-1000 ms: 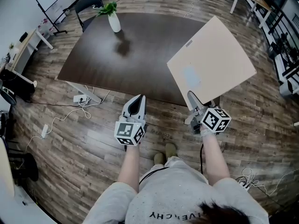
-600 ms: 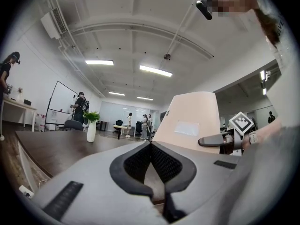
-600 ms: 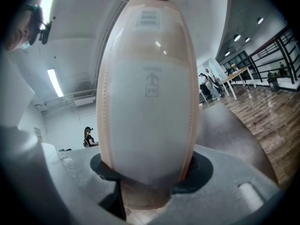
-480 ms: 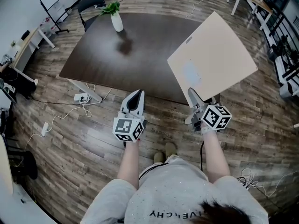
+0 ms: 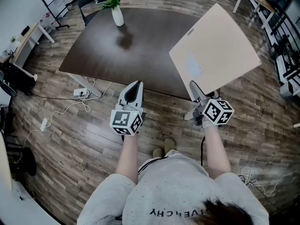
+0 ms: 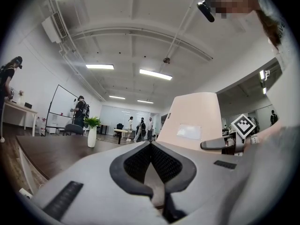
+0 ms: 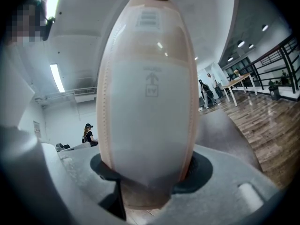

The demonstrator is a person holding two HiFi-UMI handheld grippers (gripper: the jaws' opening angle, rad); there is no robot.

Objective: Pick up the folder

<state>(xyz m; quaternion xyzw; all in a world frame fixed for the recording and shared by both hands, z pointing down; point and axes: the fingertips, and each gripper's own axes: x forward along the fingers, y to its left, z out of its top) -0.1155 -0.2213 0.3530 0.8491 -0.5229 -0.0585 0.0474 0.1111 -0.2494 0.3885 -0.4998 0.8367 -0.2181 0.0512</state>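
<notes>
- Beige and smooth, probably card or plastic, the folder [image 5: 213,50] is hanging clear of the dark counter [image 5: 136,46]. It is filling the upper right of the head view, with its broad face tilting up toward the camera.
- The right hand-held gripper [image 5: 193,89] is clamping the folder by its lowest corner, at centre right of the frame. In the right gripper view the sheet is standing up between the pads, and both are pressing on it.
- The left hand-held gripper [image 5: 136,84] is pointing toward the counter's near edge at centre frame. Its jaws are drawn together with nothing between them, and it is touching neither folder nor counter.
- A white vase with a green plant [image 5: 117,14] is standing at the upper left of the counter, well apart from the folder.
- The folder is looking thin, light and fairly stiff, since it is showing no sag while carried by one corner.
- Its glossy face is likely making it slippery, and a corner grip is leaving the whole sheet free to swing or pivot between the pads.
- A bite further in along an edge would probably be steadier, or the free gripper could be steadying the opposite edge.
- With the folder off the counter, the pick-up is looking all but done.
</notes>
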